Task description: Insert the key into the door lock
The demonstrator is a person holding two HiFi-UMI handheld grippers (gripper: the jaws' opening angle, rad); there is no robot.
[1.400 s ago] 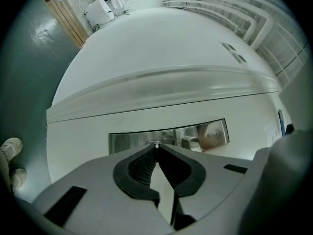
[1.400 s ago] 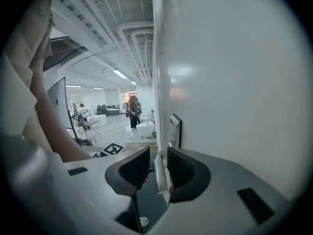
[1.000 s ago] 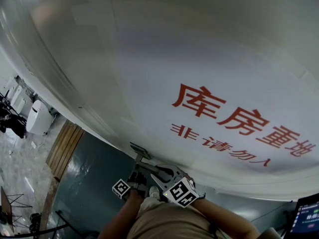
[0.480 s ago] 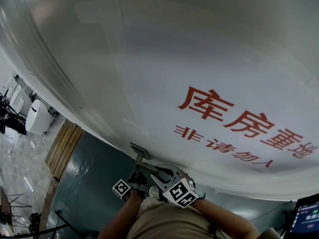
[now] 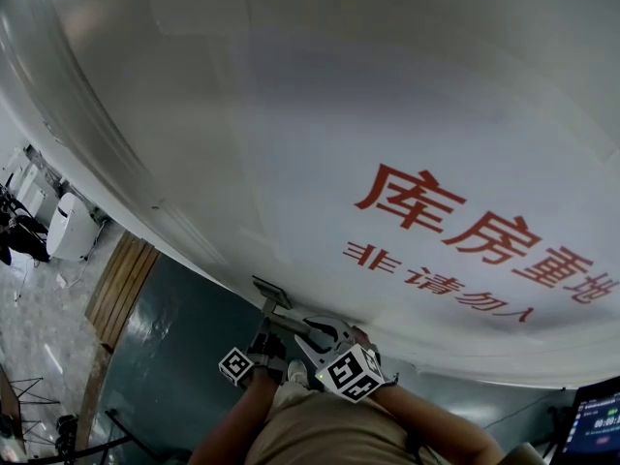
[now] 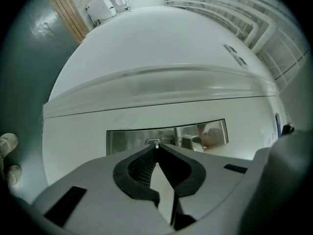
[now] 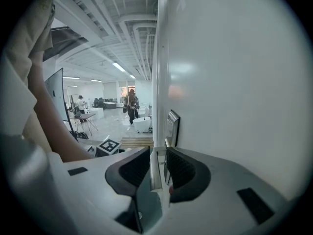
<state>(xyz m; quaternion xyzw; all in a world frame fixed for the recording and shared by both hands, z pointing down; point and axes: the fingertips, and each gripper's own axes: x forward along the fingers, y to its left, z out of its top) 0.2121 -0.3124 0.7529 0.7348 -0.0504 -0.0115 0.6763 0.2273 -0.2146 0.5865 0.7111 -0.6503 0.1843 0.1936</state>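
Door: a white door [image 5: 291, 114] fills the head view, with red lettering [image 5: 455, 226] printed across it.
Lock plate: a shiny metal lock plate [image 6: 127, 141] is fixed to the door close to its edge; in the left gripper view it lies right ahead of the jaws, with a small oval keyhole at its middle.
Key: only a thin bright sliver of the key [image 6: 155, 144] shows, pinched at the very tips of the jaws and meeting the keyhole; how far it has gone in cannot be told.
Left hand-held gripper: the left hand-held gripper [image 6: 156, 148] is clenched on the key, its dark ribbed pads pressed together, and it points level at the lock plate.
Door handle: a metal door handle [image 7: 155, 170] juts out from the door just beside the lock plate.
Right hand-held gripper: the right hand-held gripper [image 7: 157, 151] is closed around the door handle, which runs between its two pads, and it tilts somewhat downward.
Both grippers: in the head view they sit side by side at the lock, near the bottom of the frame, marker cubes facing up, the person's forearms leading to them.
Floor: dark green floor [image 5: 184, 356] lies below the door, with a wooden strip [image 5: 121, 284] along its far side.
Screen: a lit monitor [image 5: 591, 419] shows at the lower right corner of the head view.
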